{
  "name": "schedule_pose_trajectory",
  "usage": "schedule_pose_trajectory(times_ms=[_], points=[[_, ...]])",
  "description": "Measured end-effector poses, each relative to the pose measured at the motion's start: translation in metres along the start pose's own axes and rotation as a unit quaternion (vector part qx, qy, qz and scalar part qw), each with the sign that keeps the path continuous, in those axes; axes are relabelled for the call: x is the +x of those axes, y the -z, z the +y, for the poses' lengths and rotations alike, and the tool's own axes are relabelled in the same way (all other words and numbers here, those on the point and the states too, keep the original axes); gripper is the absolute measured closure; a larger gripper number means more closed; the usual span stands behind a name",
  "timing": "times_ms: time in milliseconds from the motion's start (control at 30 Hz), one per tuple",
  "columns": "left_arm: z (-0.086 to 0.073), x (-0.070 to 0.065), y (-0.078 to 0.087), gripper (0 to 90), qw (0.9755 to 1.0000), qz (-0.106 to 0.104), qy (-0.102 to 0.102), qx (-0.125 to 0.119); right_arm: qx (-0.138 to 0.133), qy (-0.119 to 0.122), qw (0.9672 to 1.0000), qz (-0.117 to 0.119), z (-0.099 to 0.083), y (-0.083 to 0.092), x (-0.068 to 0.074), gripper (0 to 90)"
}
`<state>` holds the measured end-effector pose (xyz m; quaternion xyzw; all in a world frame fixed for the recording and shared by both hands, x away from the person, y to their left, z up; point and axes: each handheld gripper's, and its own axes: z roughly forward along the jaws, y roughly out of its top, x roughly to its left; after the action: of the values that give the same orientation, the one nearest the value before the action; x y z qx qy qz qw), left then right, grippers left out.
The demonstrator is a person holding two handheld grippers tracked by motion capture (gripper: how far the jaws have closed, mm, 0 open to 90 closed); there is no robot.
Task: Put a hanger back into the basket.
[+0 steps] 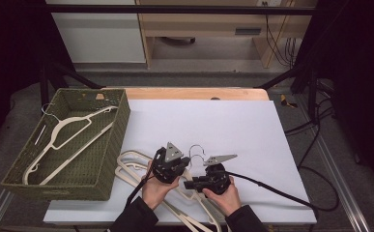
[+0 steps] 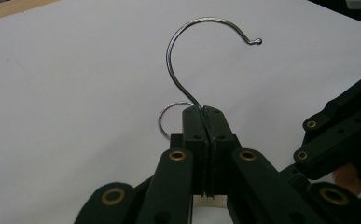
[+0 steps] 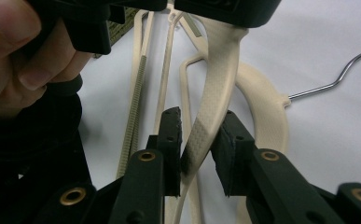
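Several cream plastic hangers (image 1: pixel 131 166) lie overlapping on the white sheet near the front edge. My left gripper (image 1: pixel 180 164) (image 2: pixel 204 111) is shut on the base of one hanger's metal hook (image 2: pixel 187 60), which curves up from the jaws. A second hook (image 2: pixel 165 116) shows behind it. My right gripper (image 1: pixel 188 184) (image 3: pixel 200 116) comes in from the right, with its jaws closed around a cream hanger arm (image 3: pixel 215 84). Part of the right gripper (image 2: pixel 341 130) shows in the left gripper view. The hand (image 3: pixel 10 51) holding the left gripper appears in the right gripper view.
A green woven basket (image 1: pixel 59 186) stands at the table's left with one cream hanger (image 1: pixel 68 130) in it. The white sheet (image 1: pixel 223 121) covers the table beyond the grippers. Black cables (image 1: pixel 281 193) trail off to the right.
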<state>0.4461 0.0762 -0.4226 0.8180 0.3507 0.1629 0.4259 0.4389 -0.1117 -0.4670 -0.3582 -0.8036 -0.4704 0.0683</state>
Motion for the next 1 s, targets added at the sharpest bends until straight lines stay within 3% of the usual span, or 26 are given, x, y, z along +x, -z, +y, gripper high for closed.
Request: schedule_pose_trajectory(times_ms=[200,400,500,633,700,800,1000], points=[[0.004,0.007,0.016,84.5,0.9996,-0.022,-0.007,-0.013,-0.01,-0.015,0.9998,0.013,0.002,0.004,0.003,77.9],[0.011,0.02,0.055,60.1,0.9985,-0.024,-0.021,-0.044,-0.035,-0.014,0.9989,0.029,0.006,0.014,0.008,82.9],[0.011,0.027,0.069,45.8,0.9971,-0.037,-0.021,-0.063,-0.047,-0.011,0.9981,0.038,0.009,0.022,0.011,85.9],[0.01,0.039,0.088,30.8,0.995,-0.033,-0.037,-0.087,-0.046,-0.006,0.9982,0.039,0.012,0.031,0.014,86.8],[0.008,0.047,0.098,24.9,0.994,-0.044,-0.034,-0.094,-0.041,0.003,0.9984,0.04,0.014,0.036,0.014,86.8],[0.003,0.053,0.104,17.8,0.9939,-0.053,-0.041,-0.088,-0.036,0.014,0.9983,0.043,0.017,0.044,0.014,86.9],[-0.007,0.059,0.101,14.6,0.9947,-0.065,-0.049,-0.063,-0.033,0.043,0.997,0.055,0.027,0.063,0.019,86.9]])
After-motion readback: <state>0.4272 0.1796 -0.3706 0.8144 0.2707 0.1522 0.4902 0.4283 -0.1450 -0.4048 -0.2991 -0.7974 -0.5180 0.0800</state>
